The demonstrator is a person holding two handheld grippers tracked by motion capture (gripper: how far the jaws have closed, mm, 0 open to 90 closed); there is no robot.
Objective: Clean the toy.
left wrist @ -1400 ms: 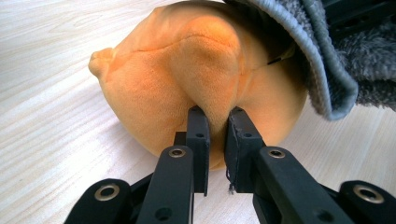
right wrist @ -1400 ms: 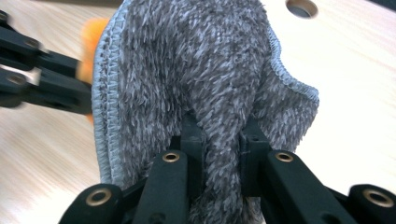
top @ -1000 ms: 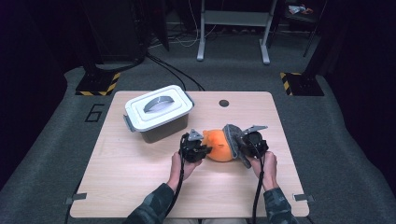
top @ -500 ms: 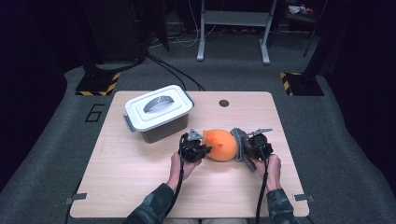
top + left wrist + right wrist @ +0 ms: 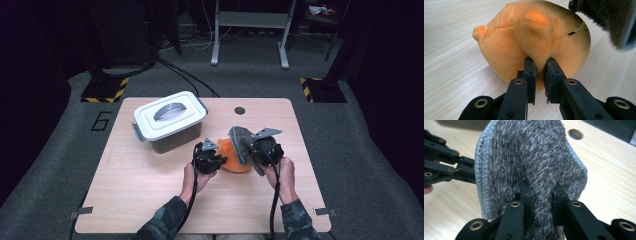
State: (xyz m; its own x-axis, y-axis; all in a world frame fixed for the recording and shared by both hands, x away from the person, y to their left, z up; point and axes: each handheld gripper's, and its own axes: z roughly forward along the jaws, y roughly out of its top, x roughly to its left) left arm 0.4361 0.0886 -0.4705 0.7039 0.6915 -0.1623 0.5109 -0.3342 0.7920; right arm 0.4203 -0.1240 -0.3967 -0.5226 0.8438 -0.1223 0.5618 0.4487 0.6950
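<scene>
Pinched between my left gripper's (image 5: pixel 539 66) fingers is a fold of the round orange plush toy (image 5: pixel 534 37), which rests on the pale wooden table (image 5: pixel 150 200). My right gripper (image 5: pixel 541 192) clamps a shaggy grey microfibre cloth (image 5: pixel 531 152), hanging upright just right of the toy, so wiping means sweeping leftward.

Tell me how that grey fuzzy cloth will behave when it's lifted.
The grey fuzzy microfibre cloth is probably floppy: it folds and droops around the right gripper pinching it. It looks light, and its shaggy pile likely grips rather than slips.
</scene>
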